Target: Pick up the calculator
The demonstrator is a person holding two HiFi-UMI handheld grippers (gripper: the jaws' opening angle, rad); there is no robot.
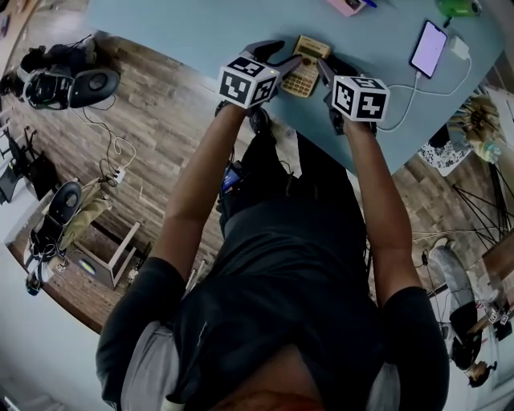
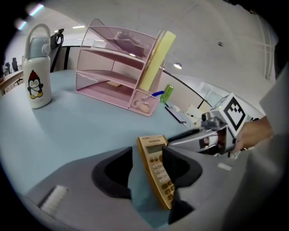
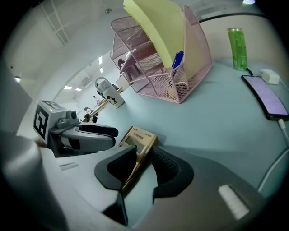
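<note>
The calculator [image 1: 303,74] lies on the blue worktop [image 1: 201,24] near its front edge, with a tool at each side. The left tool [image 2: 148,155] stands wide. The calculator sits between its jaws, close by the right one, with bare worktop showing beside the left one. The right tool [image 3: 144,155] is also wide, with the calculator's near end between its jaws, close to the left one and clear of the right. A pink rack [image 2: 117,72] stands further back.
</note>
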